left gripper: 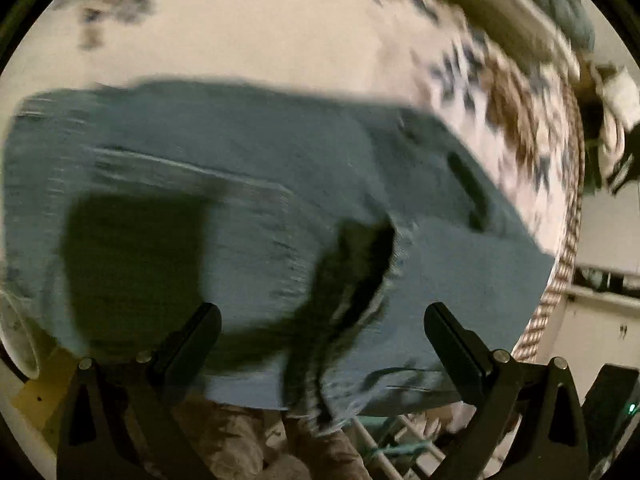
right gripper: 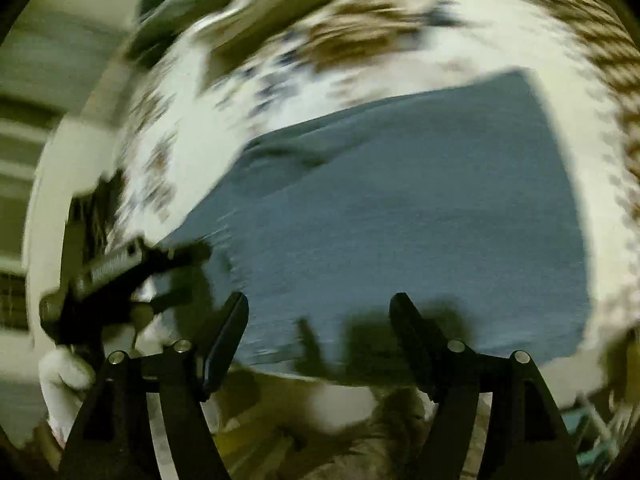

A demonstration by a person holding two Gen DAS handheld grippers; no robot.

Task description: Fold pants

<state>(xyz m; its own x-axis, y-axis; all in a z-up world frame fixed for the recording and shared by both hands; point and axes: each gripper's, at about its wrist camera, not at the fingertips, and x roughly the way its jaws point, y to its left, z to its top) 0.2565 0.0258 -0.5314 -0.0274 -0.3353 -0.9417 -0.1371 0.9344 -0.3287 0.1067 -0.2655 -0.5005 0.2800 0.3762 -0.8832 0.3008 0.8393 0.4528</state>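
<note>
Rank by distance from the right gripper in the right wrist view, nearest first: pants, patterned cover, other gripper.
From the right gripper:
1. Pants: directly under and ahead of the open fingers.
2. Left gripper: off to the left, at the pants' edge.
3. Patterned cover: nearby it surrounds the pants; its brown-printed area lies beyond them.

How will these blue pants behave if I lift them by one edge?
The pants will probably droop, not hold shape: creases run across the cloth. The weave looks thick, so likely heavy for cloth. On the patterned bedcover they should drag, not slide.
</note>
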